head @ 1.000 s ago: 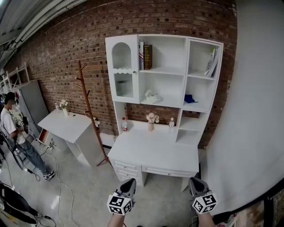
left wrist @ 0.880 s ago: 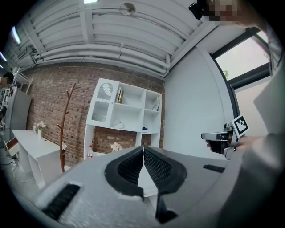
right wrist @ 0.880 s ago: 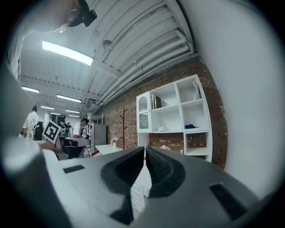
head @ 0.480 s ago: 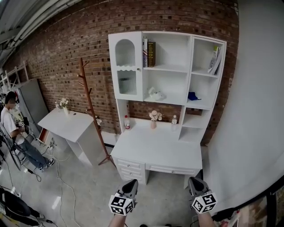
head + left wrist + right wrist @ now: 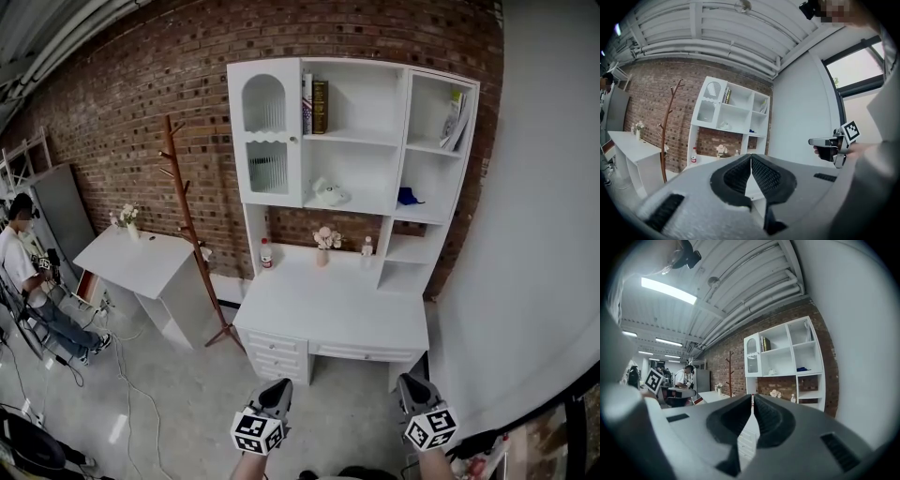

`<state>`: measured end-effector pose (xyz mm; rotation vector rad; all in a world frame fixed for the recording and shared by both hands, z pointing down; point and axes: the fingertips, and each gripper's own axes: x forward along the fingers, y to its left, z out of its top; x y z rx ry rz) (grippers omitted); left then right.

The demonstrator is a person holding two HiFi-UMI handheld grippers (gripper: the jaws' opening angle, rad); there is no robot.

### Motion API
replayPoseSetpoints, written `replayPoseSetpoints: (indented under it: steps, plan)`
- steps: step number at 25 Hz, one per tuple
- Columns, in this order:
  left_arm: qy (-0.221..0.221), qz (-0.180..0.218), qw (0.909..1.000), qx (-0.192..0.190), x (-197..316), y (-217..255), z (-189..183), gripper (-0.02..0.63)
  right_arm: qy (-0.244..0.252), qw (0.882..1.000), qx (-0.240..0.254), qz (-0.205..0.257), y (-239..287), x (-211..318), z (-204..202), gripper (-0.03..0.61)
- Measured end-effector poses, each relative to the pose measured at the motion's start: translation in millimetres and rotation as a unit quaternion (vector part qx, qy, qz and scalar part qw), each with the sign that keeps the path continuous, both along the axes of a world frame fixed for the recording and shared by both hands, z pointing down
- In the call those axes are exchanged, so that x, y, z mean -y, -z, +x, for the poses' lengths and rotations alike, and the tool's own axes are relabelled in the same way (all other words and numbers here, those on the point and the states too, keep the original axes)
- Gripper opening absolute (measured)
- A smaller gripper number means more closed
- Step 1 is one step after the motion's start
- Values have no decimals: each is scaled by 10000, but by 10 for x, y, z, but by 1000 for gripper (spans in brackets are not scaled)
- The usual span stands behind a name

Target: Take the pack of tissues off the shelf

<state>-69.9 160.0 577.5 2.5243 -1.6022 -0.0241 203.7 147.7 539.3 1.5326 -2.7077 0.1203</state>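
Observation:
A white desk [image 5: 333,309] with a shelf unit [image 5: 352,141] stands against the brick wall, some way ahead of me. On its middle shelf lies a small white bundle [image 5: 328,193]; a small blue item [image 5: 405,197] sits in the right compartment. From here I cannot tell which of them is the tissue pack. My left gripper [image 5: 278,392] and right gripper [image 5: 410,384] hang low in the head view, well short of the desk, both shut and empty. In the left gripper view the left gripper [image 5: 750,157] has its pads meeting; the right gripper [image 5: 753,397] shows the same.
A wooden coat stand [image 5: 187,234] and a slanted white table [image 5: 141,267] stand left of the desk. A person [image 5: 23,272] sits far left, with cables on the floor. A white wall [image 5: 534,234] runs along the right. A bottle [image 5: 266,253] and flowers [image 5: 323,242] stand on the desk.
The head view has shifted a little, so the shelf unit sits slightly higher and larger in the picture. Both grippers stay low, shut and empty.

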Motion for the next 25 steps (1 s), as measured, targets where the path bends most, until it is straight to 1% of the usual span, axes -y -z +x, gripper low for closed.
replayPoseSetpoints:
  steps: [6,12,18,25]
  plan:
    - [-4,-91,9999,-80,31,-92,-79,27,-94,9999,-22,-109,-89,-5,-14,37]
    - [47,-156,9998,-81,172,-162,-129,26,-64,9999,-10,-148,-144,139,-61,37]
    - [110,-112,9999,-31,406,-132,-182,26,-10,9999,73,-103,-150,433,-109,37]
    - [203,-68,9998,15,845,-96,-180,26,72,9998,144,-66,-147,924,-110,37]
